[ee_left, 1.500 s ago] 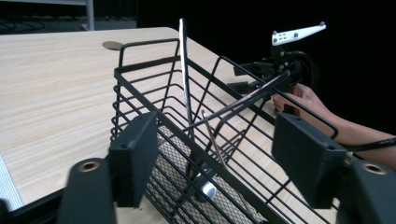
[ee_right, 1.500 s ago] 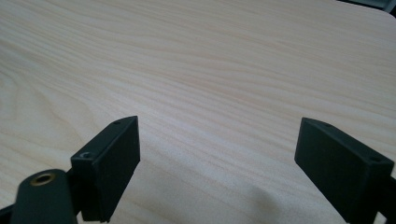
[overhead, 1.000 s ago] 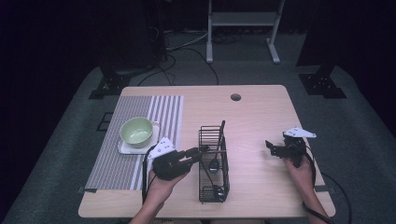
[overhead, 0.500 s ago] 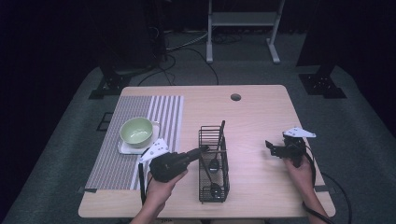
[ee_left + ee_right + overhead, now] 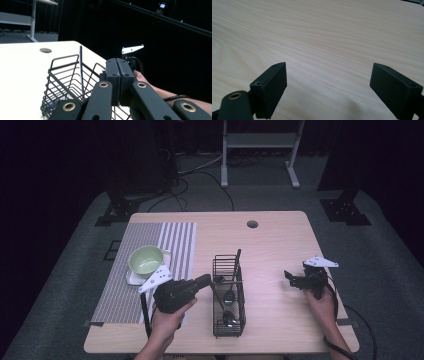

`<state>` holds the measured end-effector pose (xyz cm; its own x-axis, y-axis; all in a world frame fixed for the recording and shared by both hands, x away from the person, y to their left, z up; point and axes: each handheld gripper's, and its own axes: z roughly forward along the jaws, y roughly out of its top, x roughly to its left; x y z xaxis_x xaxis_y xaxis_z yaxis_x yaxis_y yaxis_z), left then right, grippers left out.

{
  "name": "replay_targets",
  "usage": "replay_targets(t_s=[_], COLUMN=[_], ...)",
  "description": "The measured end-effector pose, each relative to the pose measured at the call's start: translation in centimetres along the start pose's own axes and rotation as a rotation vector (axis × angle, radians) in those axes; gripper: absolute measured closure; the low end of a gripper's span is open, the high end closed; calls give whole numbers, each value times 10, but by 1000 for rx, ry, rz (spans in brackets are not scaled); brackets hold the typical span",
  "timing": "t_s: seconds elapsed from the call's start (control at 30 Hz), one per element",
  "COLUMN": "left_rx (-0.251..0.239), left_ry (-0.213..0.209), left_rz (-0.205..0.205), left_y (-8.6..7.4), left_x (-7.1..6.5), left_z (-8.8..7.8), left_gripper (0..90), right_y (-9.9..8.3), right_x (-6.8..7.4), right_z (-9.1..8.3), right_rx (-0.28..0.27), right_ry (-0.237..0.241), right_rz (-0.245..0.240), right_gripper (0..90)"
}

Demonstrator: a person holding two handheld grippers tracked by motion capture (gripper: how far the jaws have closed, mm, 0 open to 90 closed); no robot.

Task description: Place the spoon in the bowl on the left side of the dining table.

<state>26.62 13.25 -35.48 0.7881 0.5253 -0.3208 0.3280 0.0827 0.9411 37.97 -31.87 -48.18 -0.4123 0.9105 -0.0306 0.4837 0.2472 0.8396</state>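
Observation:
A black wire basket (image 5: 216, 268) stands mid-table with spoons (image 5: 229, 296) lying in it and a dark utensil handle (image 5: 237, 262) standing upright. My left gripper (image 5: 206, 281) hovers at the basket's left side, pointing toward it. Its pads are pressed flat together (image 5: 116, 60) and nothing shows between them. A thin spoon handle ends right by its tip; I cannot tell whether they touch. Beyond the jaws I see the basket (image 5: 62, 82) and upright handle (image 5: 81, 67). My right gripper (image 5: 291, 278) rests at the right, open (image 5: 330, 68) over bare wood.
A green bowl (image 5: 147, 259) on a white saucer sits on a striped mat (image 5: 172, 237) at the left. A cable hole (image 5: 252, 224) is near the table's far edge. The other hand and its grey plate (image 5: 132, 48) show past the left jaws.
The left gripper has drawn back a little from the basket, to the left and upward. The right gripper has stayed in place.

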Motion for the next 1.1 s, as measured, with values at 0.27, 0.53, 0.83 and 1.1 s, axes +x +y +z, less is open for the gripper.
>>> replay_targets(t_s=[0.27, 0.53, 0.83, 1.1], left_rx=[-28, -50, -77, -102], left_ry=[-9, -2, 4, 16], left_rz=[-7, -5, -38, -48], left_y=[13, 25, 35, 44], left_x=[-1, -2, 1, 3], left_z=[-8, -12, -18, -26], left_gripper=[896, 896, 896, 896], right_y=[0, 0, 0, 0], right_x=[0, 0, 0, 0], right_z=[0, 0, 0, 1], right_rx=[0, -1, 0, 3], right_ry=[-1, -1, -4, -1], right_rz=[1, 3, -1, 4], right_gripper=[131, 131, 131, 132])
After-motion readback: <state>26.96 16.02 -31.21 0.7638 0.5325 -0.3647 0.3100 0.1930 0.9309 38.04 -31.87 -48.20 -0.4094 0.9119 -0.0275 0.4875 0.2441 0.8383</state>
